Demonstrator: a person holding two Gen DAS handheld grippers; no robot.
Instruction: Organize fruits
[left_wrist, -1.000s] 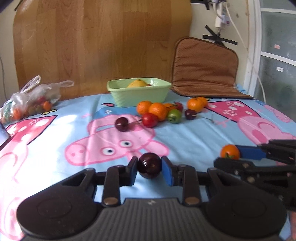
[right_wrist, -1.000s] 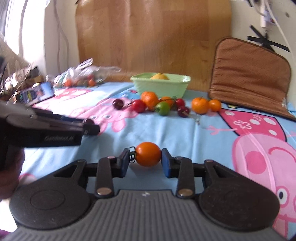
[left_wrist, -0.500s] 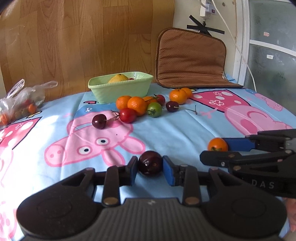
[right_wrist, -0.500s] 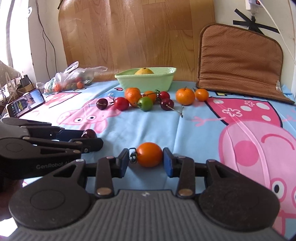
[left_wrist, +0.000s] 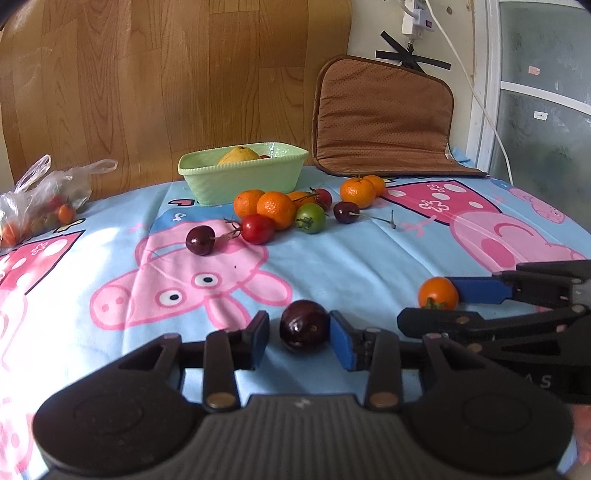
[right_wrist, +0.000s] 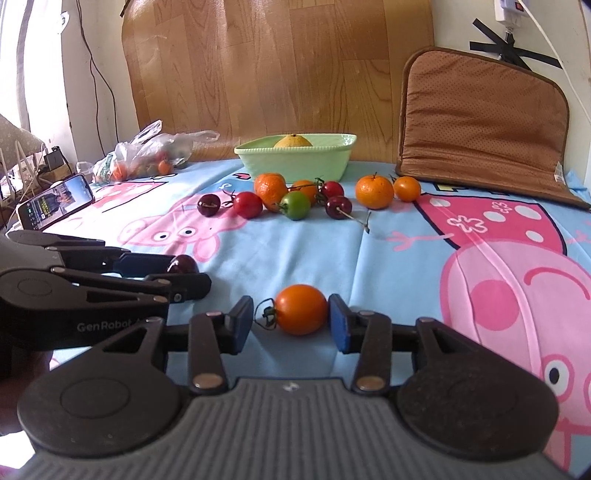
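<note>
The left gripper (left_wrist: 300, 334) sits low over the cartoon-pig tablecloth (left_wrist: 369, 258), its jaws opening, with a dark cherry (left_wrist: 304, 325) resting on the cloth between the blue pads. The right-hand pad is touching or just beside the cherry; the left-hand pad stands clear of it with a visible gap. The right gripper (right_wrist: 291, 320) lies just to the right of the left one, its jaws opening too, and an orange cherry tomato (right_wrist: 301, 309) with a green calyx lies on the cloth between its pads. The right-hand pad is at the tomato's skin, while the left-hand pad is apart from it, the calyx pointing into that gap. In the left wrist view the right gripper's fingers reach in from the right edge with the tomato at their tips.

Against the wood-panelled wall at the far side of the cloth leans a brown cushion (left_wrist: 384, 118). Left of it stands a pale green dish (left_wrist: 236, 177) holding a yellow fruit (left_wrist: 238, 155). At the far left a plastic bag (left_wrist: 40, 199) holds small fruits, and in the right wrist view a phone (right_wrist: 55, 205) is propped near it.

In front of the dish lies a loose cluster: mandarins (left_wrist: 275, 208), two more mandarins (left_wrist: 357, 191) to the right, a red tomato (left_wrist: 257, 229), a green tomato (left_wrist: 310, 218), and two dark cherries (left_wrist: 200, 240) at its edges.
</note>
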